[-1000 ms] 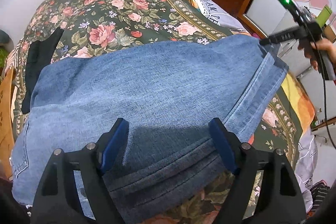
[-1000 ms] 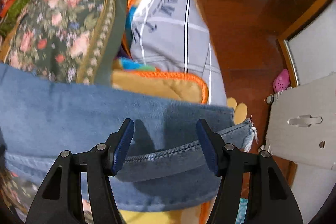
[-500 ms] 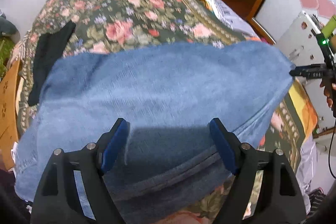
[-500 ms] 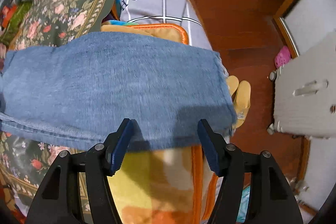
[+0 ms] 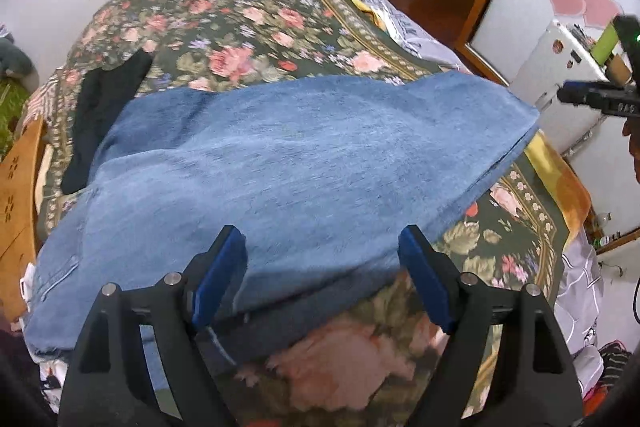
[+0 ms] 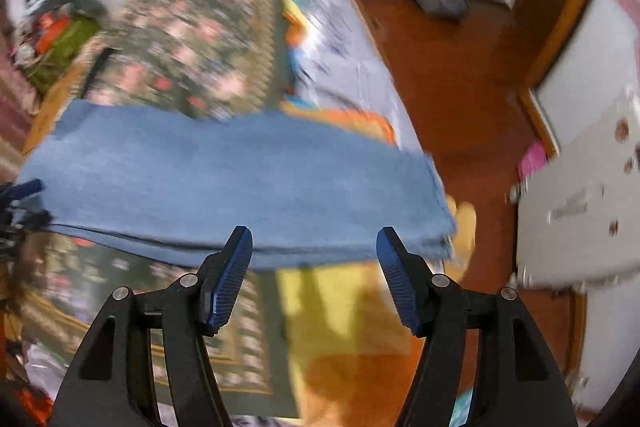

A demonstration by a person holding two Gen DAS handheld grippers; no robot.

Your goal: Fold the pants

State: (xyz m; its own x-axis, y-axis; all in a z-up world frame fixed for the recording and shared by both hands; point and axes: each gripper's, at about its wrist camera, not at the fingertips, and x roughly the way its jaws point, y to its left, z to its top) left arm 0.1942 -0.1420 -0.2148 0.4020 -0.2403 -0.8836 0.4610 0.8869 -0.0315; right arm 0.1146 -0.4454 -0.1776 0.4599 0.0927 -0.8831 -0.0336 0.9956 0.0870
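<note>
The blue jeans [image 5: 304,163] lie folded into a broad band across the floral bedspread [image 5: 240,15]. My left gripper [image 5: 322,269] hovers open over their near edge, with nothing pinched between its blue pads. In the blurred right wrist view the jeans [image 6: 240,183] span the middle. My right gripper [image 6: 314,261] hangs open just short of their near edge, above a yellow-orange blanket [image 6: 344,331]. The right gripper [image 5: 600,97], with a hand behind it, also shows at the right edge of the left wrist view, clear of the denim.
A black garment [image 5: 104,115] lies on the bedspread left of the jeans. A wooden board [image 5: 16,195] borders the bed on the left. Right of the bed are a wooden floor [image 6: 460,87], slippers [image 6: 464,219] and a white cabinet [image 6: 580,207].
Both grippers have drawn back and up from the jeans, the right one much further. The jeans' hem no longer lies between the right gripper's pads. The jeans lie flat.
</note>
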